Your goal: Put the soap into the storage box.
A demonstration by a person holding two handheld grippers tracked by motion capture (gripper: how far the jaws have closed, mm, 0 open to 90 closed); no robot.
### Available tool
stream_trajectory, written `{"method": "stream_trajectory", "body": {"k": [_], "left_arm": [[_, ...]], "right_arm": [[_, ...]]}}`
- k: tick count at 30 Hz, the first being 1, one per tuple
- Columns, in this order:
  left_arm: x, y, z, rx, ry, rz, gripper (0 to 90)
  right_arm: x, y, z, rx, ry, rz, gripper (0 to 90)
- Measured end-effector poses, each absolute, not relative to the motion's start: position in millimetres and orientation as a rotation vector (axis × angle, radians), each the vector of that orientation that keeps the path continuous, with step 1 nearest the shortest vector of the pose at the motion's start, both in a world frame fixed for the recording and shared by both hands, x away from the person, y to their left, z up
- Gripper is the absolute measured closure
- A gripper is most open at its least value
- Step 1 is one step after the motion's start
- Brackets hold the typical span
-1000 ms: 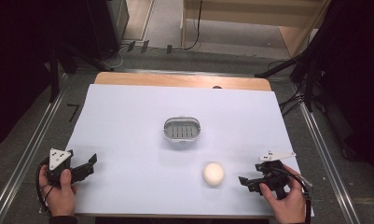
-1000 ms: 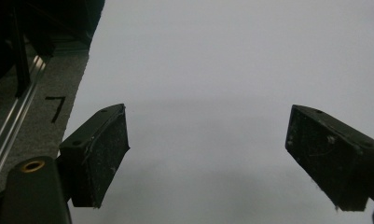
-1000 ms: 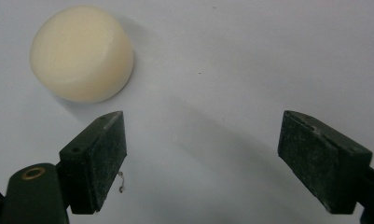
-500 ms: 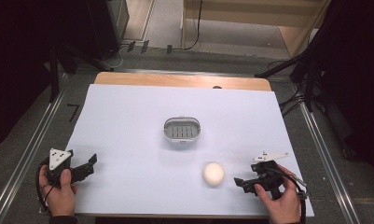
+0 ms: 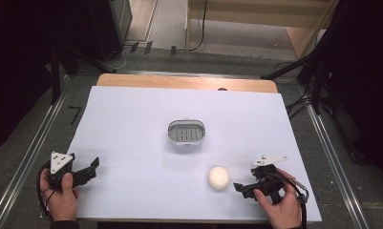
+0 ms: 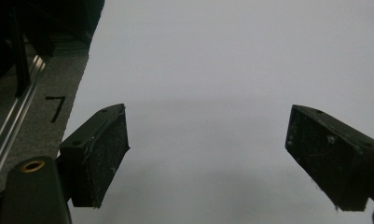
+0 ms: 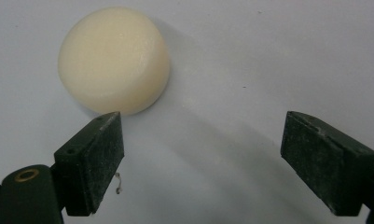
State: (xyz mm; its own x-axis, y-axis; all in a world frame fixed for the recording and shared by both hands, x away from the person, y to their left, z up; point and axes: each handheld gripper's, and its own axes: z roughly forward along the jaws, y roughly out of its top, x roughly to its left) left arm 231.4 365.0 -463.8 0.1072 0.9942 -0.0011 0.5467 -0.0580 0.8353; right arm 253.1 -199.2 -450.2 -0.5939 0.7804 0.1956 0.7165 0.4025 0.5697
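Right claw (image 5: 240, 187) sliding in toward cream soap bar (image 5: 218, 178) since earlier, jaws spread, soap lying on white table (image 5: 132, 114) just ahead of its left jaw, left claw (image 5: 91, 169) resting spread near table's left edge, soap dish (image 5: 186, 133) sitting mid-table.

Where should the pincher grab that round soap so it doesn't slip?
Probably across its curved side wall, one jaw on each side. The soap is a low round puck lying flat on the white table, so its sides are free all round. The open right gripper sits just right of it, with the soap off toward its left jaw, so it should centre first, then slide in low.
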Motion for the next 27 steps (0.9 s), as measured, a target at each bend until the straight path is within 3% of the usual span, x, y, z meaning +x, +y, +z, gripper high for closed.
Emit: {"method": "stream_trajectory", "body": {"k": [27], "left_arm": [[231,365,-464,1.692,1.522,0.818,14.2]], "right_arm": [[253,-169,-450,1.315,2.622,0.941,13.9]]}}
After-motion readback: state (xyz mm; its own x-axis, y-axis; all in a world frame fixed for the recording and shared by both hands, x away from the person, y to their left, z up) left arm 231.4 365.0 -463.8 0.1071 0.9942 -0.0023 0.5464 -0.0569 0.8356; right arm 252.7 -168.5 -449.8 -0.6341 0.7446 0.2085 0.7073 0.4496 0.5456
